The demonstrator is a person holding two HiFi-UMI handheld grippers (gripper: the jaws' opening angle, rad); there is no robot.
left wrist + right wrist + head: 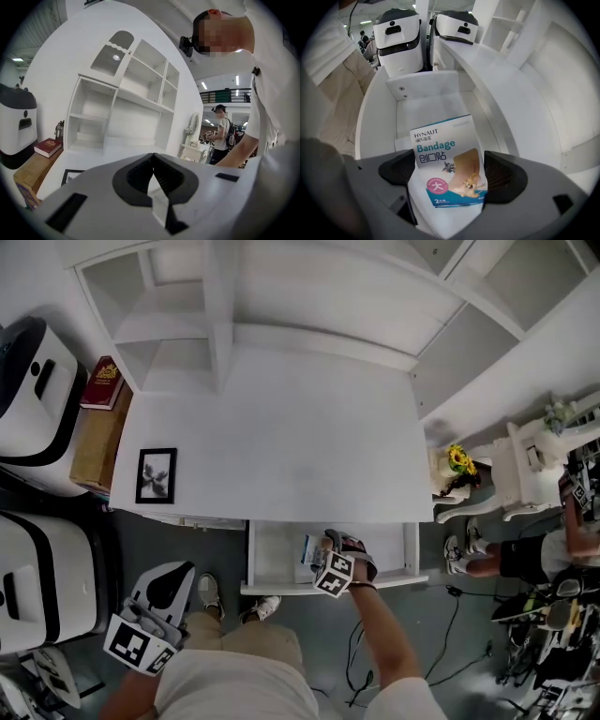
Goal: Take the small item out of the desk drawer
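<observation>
Right gripper (450, 174) reaches down into the open desk drawer (377, 124), its jaws set wide with a pad against each long edge of the bandage packet (446, 161), clasping it across its width. Inside the drawer, the packet sits printed face up. Its long axis runs along the drawer's length, and the end with the brand name points away from the gripper toward the drawer's left end. Left gripper (152, 157) hangs low, left of the drawer, jaws pressed together on nothing.
</observation>
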